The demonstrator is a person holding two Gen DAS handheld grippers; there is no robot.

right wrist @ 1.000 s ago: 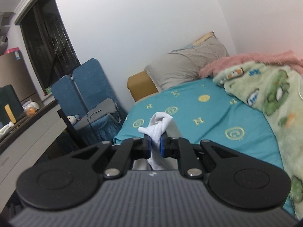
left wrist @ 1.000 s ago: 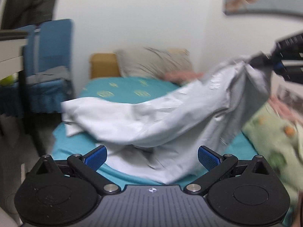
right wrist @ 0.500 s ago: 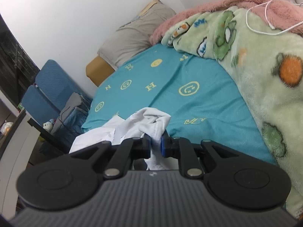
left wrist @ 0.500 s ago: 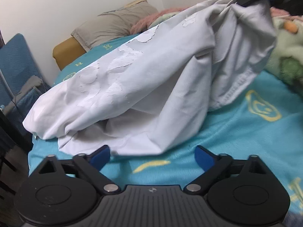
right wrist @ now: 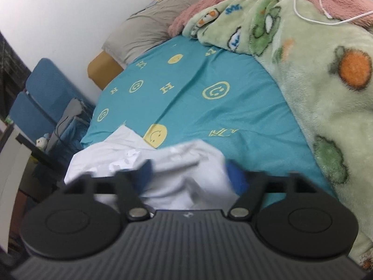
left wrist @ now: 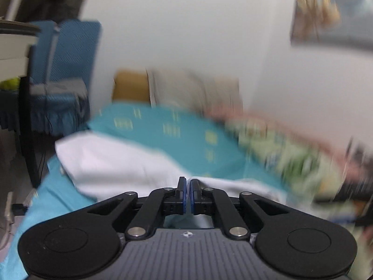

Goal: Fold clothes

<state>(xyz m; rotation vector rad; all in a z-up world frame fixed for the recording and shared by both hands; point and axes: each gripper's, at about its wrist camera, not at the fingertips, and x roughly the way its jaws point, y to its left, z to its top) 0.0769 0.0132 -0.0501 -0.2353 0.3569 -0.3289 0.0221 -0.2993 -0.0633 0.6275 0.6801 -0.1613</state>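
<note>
A teal smiley-print bed beside a plush green blanket holds a crumpled white shirt, thin, limp cotton, likely light, best gripped at hems or corners; left gripper fingers pinch its edge, right gripper fingers are spread around a bunched fold.

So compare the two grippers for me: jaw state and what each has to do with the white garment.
The left gripper has its jaws pressed together, while the right gripper has its jaws spread wide. The left gripper looks shut at the edge of the white garment, though blur hides whether cloth is pinched; the right gripper merely straddles a loose bunch of it. Both are black with blue pads, over the teal bedsheet.
</note>
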